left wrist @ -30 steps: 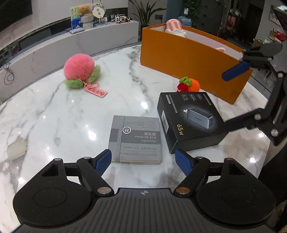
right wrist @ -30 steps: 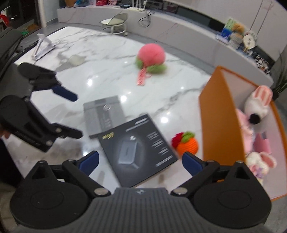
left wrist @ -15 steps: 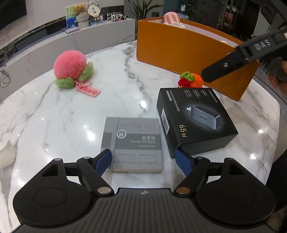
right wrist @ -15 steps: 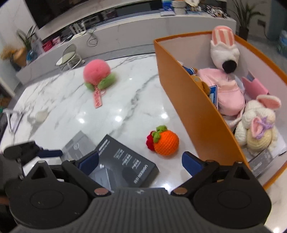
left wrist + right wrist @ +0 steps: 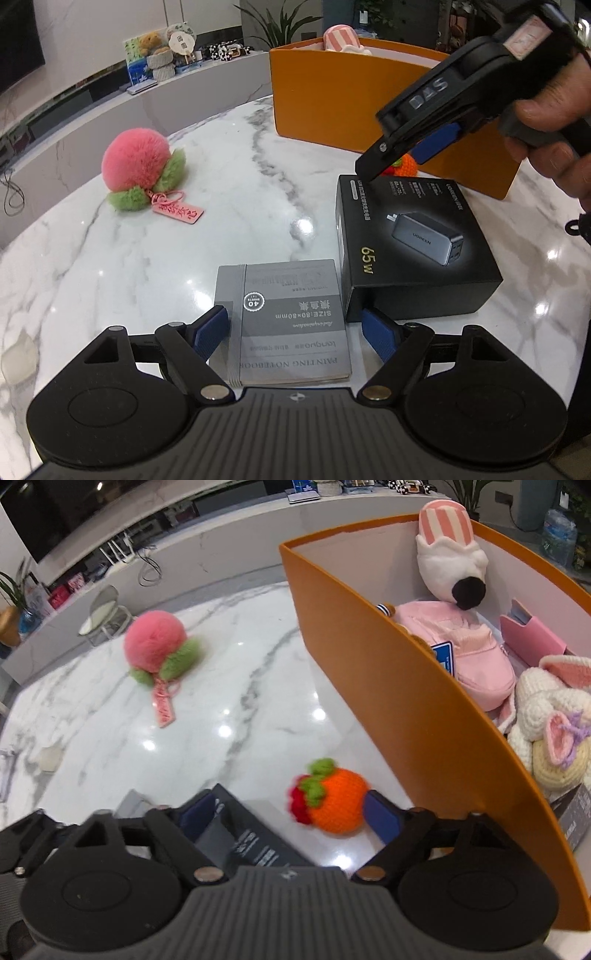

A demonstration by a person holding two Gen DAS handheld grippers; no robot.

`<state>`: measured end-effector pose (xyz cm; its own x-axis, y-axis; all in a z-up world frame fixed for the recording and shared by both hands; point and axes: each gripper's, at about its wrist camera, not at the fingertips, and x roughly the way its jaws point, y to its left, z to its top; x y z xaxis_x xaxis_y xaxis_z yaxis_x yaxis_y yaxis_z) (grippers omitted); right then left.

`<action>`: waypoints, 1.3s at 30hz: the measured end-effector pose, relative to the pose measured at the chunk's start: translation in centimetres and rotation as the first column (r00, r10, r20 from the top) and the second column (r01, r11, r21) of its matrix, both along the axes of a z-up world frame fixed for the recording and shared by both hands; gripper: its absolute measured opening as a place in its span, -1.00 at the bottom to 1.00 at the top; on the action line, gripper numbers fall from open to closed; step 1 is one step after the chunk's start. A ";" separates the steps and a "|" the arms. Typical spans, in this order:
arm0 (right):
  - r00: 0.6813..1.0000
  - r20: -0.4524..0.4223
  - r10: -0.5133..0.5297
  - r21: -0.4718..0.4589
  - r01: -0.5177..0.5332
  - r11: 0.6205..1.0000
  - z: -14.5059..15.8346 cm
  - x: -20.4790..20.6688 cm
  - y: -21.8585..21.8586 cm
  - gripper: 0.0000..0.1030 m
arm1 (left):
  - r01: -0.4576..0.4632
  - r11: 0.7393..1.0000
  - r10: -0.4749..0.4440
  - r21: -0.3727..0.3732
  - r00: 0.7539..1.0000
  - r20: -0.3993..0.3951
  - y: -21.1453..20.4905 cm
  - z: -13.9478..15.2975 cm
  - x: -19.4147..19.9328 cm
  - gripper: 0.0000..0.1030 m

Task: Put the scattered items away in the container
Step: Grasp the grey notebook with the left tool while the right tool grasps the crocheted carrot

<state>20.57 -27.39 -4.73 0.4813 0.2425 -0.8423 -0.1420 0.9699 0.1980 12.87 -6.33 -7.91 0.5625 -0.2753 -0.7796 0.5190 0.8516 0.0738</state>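
My right tool (image 5: 291, 814), jaws closing but not yet gripping, brackets the crochet orange (image 5: 334, 801) on the bench (image 5: 229, 701) beside the orange box (image 5: 424, 716), while my left tool (image 5: 295, 334) hangs released over the notebook (image 5: 288, 317); a pad could nudge the round toy away.

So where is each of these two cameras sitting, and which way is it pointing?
Left wrist: rides the left hand-held gripper, looking down along its fingers at the grey notebook and black charger box; the person's hand with the right hand-held gripper shows too.
Right wrist: rides the right hand-held gripper, its jaws closing, tilted down at the crochet orange, not yet gripped, beside the orange container.
Shared: pink plush peach, charger box, crochet orange, container, marble table.
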 end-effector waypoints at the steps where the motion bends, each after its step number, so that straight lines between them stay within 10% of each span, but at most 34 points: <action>1: 1.000 -0.007 -0.003 0.015 0.003 1.000 -0.1 0.2 -0.1 0.53 | 0.006 1.000 -0.006 0.009 1.000 0.003 -0.1 -0.1 0.0 0.85; 10: 0.999 -0.035 -0.007 0.049 0.009 0.999 -0.3 0.3 -0.5 0.55 | 0.031 0.996 -0.032 0.085 0.999 0.012 -1.0 -0.3 0.1 0.87; 19: 0.999 -0.040 0.026 0.133 -0.020 0.991 0.3 -0.1 -0.3 -0.37 | -0.012 0.999 0.012 0.050 1.000 0.000 0.0 0.3 0.4 0.54; 30: 0.999 0.032 -0.017 0.136 0.013 0.991 0.8 0.2 -0.3 0.38 | 0.013 0.990 -0.023 0.142 0.997 0.070 -0.7 0.7 -0.5 0.72; 39: 0.992 0.122 0.034 0.005 -0.035 0.999 -0.1 1.2 1.6 0.59 | -0.044 0.994 0.039 0.097 0.998 0.055 0.5 0.9 0.4 0.81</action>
<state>21.78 -25.77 -4.81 0.5717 0.2666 -0.7759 -0.1988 0.9626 0.1842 13.28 -5.86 -7.03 0.6134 -0.1743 -0.7703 0.4762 0.8597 0.1848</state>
